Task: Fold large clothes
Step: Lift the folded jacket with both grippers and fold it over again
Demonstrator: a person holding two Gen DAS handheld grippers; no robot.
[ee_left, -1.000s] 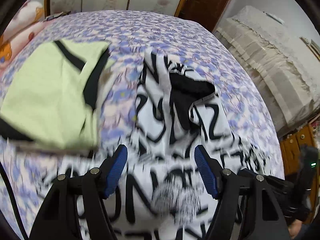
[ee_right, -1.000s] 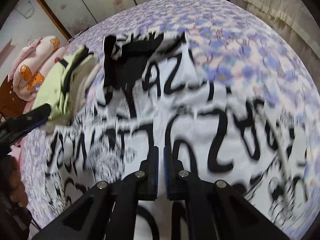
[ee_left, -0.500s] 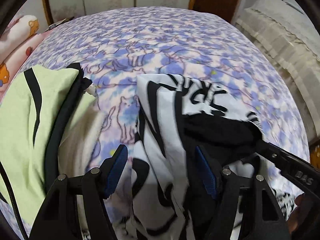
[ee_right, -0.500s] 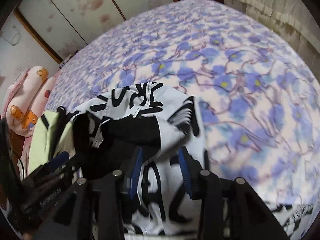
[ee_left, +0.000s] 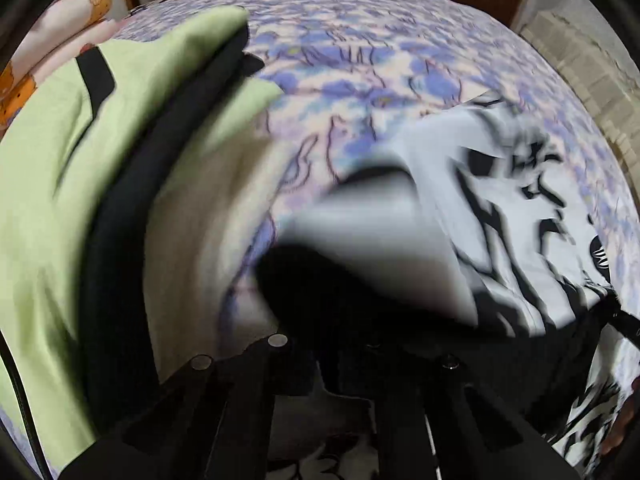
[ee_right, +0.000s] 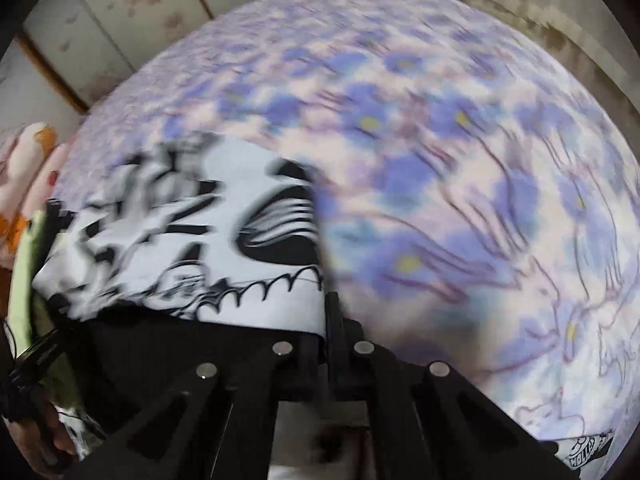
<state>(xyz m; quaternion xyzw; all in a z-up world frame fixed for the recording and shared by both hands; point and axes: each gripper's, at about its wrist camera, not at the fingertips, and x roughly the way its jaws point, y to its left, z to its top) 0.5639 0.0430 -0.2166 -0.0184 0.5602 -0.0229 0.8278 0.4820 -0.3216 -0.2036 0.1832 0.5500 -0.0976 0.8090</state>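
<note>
Both tools clamped on the printed shirt [ee_right: 192, 240], left tool [ee_left: 344, 344], right tool [ee_right: 326, 332]. Keep the held edge taut and level; land clear of the green garment [ee_left: 60, 160] beside it.

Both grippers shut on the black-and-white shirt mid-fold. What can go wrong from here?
1. The right gripper seems to pinch only the edge of the black-and-white shirt; it may slip out.
2. The green garment lies right beside the left gripper; the fold could drag or cover it.
3. Cloth bunches over the left jaws, so layers may fold unevenly.
</note>
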